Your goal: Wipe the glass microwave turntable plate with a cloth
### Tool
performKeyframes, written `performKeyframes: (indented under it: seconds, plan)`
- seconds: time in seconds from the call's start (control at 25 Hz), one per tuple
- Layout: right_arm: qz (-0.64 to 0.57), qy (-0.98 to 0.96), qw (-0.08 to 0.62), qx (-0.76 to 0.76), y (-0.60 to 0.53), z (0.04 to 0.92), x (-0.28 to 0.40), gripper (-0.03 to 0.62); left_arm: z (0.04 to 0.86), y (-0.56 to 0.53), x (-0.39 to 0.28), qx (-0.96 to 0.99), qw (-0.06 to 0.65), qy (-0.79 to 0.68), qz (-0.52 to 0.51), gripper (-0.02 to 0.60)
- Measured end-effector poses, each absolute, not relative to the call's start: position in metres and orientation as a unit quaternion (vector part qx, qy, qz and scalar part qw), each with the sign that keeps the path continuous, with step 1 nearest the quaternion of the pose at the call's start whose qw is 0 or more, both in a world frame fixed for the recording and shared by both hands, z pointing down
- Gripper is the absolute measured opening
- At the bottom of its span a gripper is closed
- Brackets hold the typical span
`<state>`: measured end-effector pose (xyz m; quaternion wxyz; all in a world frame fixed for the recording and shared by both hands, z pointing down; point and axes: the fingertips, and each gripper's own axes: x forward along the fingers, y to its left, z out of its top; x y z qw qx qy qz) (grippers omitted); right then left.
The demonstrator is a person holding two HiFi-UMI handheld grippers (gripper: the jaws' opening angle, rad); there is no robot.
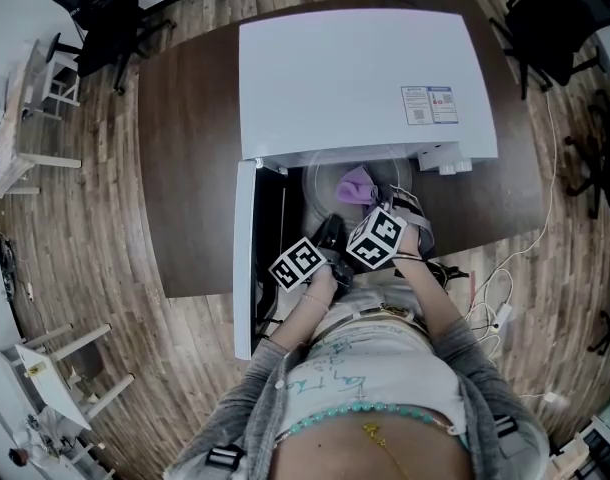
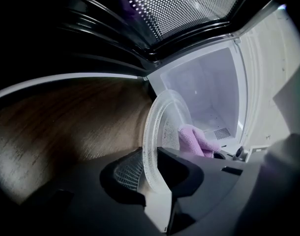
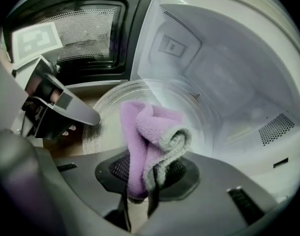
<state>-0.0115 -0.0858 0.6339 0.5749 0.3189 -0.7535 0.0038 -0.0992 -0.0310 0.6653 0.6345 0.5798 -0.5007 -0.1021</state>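
Bunched purple cloth (image 3: 140,132) rests against the clear glass plate (image 3: 105,116).

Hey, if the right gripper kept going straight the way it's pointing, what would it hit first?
Probably the round clear glass turntable plate: the folded purple cloth clamped in the right gripper leads and seems to touch it, though depth is unclear.
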Motion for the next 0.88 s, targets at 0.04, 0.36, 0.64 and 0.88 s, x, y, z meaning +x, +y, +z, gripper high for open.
performKeyframes:
  seconds: [0.04, 0.36, 0.64, 0.88]
  plan:
    - [0.003, -0.754, 0.576, 0.315, -0.084, 0.635, -0.013, 0.109, 0.665, -0.031, -0.099, 0.580, 0.635, -0.500, -0.102, 0.091]
    - [-0.009, -0.762, 0.577, 0.294, -0.080, 0.637, -0.029, 0.110, 0.666, -0.031, -0.098, 0.582, 0.635, -0.498, -0.101, 0.091]
    - [-0.025, -0.768, 0.576, 0.279, -0.084, 0.636, -0.040, 0.112, 0.666, -0.031, -0.097, 0.582, 0.635, -0.498, -0.102, 0.091]
    - [-0.034, -0.772, 0.575, 0.268, -0.091, 0.635, -0.047, 0.114, 0.666, -0.032, -0.096, 0.582, 0.635, -0.497, -0.102, 0.091]
